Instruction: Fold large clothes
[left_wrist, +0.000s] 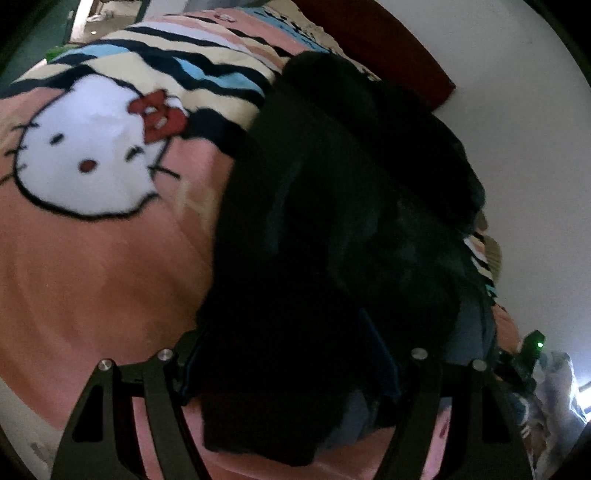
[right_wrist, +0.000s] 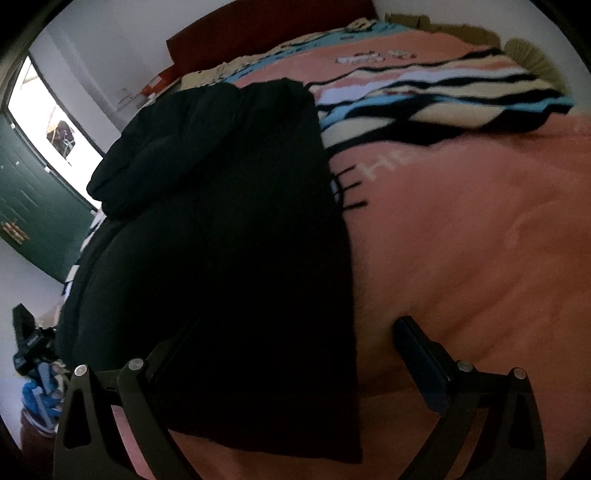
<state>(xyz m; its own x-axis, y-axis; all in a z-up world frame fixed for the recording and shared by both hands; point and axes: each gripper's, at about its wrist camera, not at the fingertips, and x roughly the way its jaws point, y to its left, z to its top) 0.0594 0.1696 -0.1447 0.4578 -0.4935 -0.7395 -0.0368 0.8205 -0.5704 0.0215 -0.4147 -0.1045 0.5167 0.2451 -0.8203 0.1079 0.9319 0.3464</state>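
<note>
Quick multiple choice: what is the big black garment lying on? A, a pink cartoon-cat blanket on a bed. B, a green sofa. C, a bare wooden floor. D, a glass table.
A: the black garment is spread over the pink blanket, whose white cartoon cat face shows beside it in the left wrist view.

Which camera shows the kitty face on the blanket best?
The left wrist view. The whole white kitty face with its red bow shows beside the black garment. In the right wrist view the garment covers it; only whiskers peek out at its edge.
</note>
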